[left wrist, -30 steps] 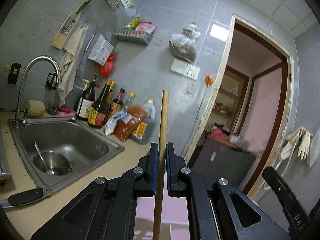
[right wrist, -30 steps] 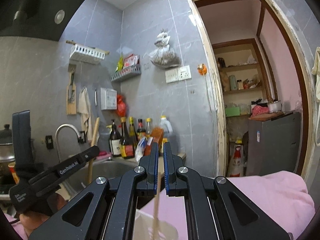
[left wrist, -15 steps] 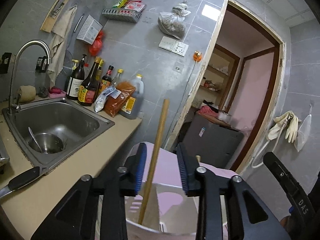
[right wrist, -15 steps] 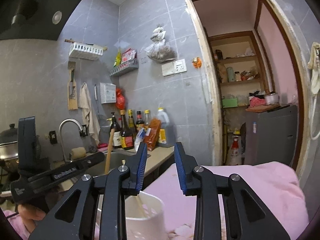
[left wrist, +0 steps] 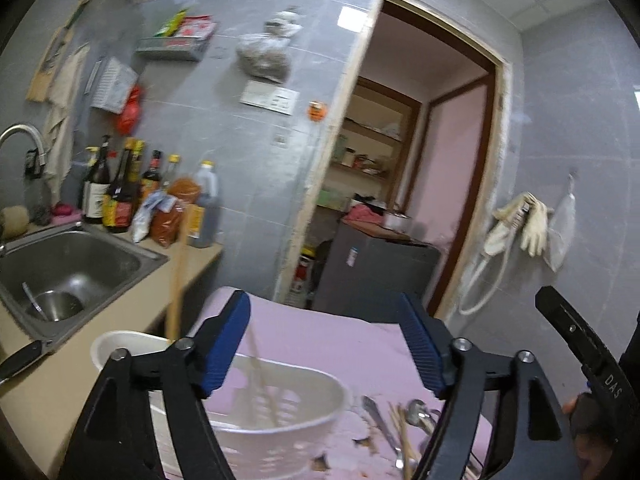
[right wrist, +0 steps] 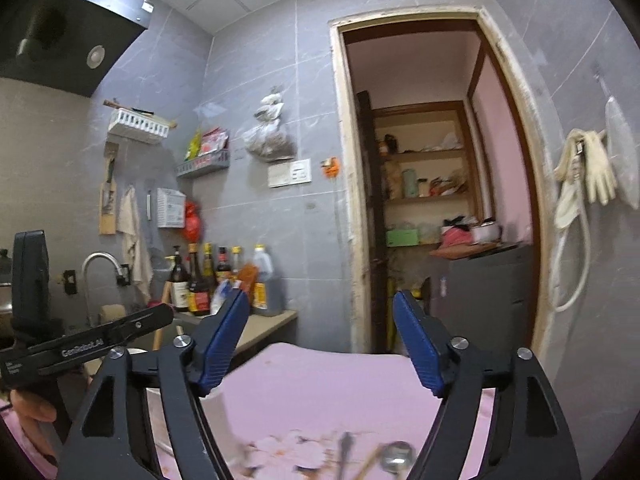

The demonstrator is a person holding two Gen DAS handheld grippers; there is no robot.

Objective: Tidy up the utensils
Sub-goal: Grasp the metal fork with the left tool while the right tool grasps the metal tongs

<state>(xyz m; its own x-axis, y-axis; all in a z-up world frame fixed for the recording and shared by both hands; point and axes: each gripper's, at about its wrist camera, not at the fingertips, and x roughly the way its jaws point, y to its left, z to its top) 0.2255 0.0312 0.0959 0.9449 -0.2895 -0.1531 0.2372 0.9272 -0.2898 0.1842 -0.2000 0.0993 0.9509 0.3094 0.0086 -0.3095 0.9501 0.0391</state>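
A white slotted utensil holder [left wrist: 288, 408] stands on the pink cloth [left wrist: 344, 344]. A long wooden stick [left wrist: 178, 280] and a thinner chopstick [left wrist: 262, 380] lean inside it. My left gripper [left wrist: 324, 344] hovers just above and behind the holder, its jaws opening, nothing between them. My right gripper [right wrist: 322, 340] is beside it over the cloth, jaws also opening and empty. Loose utensils lie on the cloth: a spoon [left wrist: 418, 412], chopsticks [left wrist: 402, 436] and a metal handle [left wrist: 376, 416]. The right wrist view shows the spoon [right wrist: 396, 456] blurred at the bottom edge.
A steel sink [left wrist: 84, 256] with a bowl and spoon is at the left. Sauce bottles [left wrist: 120, 196] line the counter by the wall. A black-handled knife [left wrist: 20, 360] lies on the counter edge. A doorway [right wrist: 428, 200] and dark cabinet [left wrist: 372, 272] are ahead.
Both grippers went from shut on wooden sticks to wide apart. The sticks were let go into the white holder. Both hands drew back and swung rightward.
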